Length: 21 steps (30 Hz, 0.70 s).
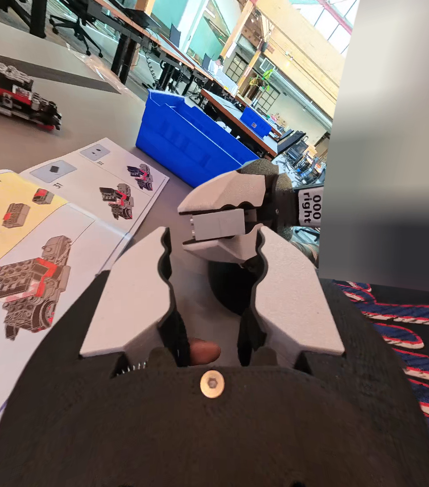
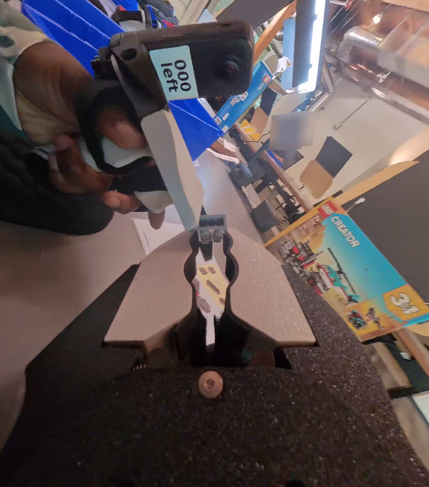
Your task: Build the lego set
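A: Left wrist view: the left gripper (image 1: pixel 214 234) has its jaws spread wide apart with nothing between them. Just ahead, the right gripper (image 1: pixel 185 226) comes in from the right, turned sideways, and clamps a light grey brick assembly (image 1: pixel 217 224) between its two fingers.

B: Confirm from the right wrist view.

A: The right gripper (image 2: pixel 209 235) jaws are nearly together, pinching the grey brick assembly (image 2: pixel 212 228) at the fingertips. The piece is held in the air above the grey table (image 2: pixel 37 263). One finger of the left gripper (image 2: pixel 179 179) slants down from upper left, its tip touching or just beside the piece; contact cannot be confirmed.

B: Location of other set components?

A: Left wrist view: the open instruction booklet (image 1: pixel 58 237) lies flat on the table (image 1: pixel 97 118) at left. A partly built black, red and grey model (image 1: pixel 13 92) stands beyond it, well apart. A blue bin (image 1: pixel 187 142) sits near the booklet's far edge. Right wrist view: the set box (image 2: pixel 352 268) is at right.
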{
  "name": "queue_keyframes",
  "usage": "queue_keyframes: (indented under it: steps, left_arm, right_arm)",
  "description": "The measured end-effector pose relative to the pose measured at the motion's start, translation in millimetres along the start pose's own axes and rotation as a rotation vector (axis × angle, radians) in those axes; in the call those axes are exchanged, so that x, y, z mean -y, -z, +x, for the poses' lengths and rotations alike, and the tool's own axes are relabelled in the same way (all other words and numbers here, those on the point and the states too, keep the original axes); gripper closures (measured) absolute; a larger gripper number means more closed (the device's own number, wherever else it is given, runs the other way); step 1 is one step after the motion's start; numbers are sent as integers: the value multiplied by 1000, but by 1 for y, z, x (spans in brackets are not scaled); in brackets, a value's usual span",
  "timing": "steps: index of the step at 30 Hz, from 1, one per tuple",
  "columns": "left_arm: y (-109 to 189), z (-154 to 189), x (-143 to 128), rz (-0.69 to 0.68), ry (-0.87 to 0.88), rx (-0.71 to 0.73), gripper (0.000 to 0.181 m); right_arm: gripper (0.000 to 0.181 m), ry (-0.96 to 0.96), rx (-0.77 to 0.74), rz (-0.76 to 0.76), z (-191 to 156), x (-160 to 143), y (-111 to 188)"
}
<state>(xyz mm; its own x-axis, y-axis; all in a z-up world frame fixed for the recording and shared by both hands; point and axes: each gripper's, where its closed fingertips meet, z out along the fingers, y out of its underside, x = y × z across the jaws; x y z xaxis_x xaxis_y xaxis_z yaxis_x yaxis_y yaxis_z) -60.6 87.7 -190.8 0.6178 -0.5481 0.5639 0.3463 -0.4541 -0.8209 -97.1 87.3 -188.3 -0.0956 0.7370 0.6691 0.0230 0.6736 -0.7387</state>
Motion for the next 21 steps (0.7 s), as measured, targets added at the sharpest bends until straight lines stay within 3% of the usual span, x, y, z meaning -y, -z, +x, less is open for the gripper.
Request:
queue_keyframes:
  steps: [2, 6, 17, 19, 21]
  left_arm:
    - [-3, 3, -2, -14, -2, -10, 134]
    - [-3, 6, 2, 36, -44, -18, 144]
    - [-3, 18, -3, -19, -62, -126, 144]
    - [-3, 18, -2, -27, -55, -134, 133]
    - [-4, 19, 0, -21, -76, -138, 139]
  right_arm:
    - [164, 45, -38, -7, 4, 2, 2]
    - [164, 61, -62, 47, 7, 10, 6]
    - [163, 102, -19, 129, 2, 18, 12]
    - [164, 94, -1, 122, -1, 17, 11]
    - [164, 90, 9, 128, -2, 17, 10]
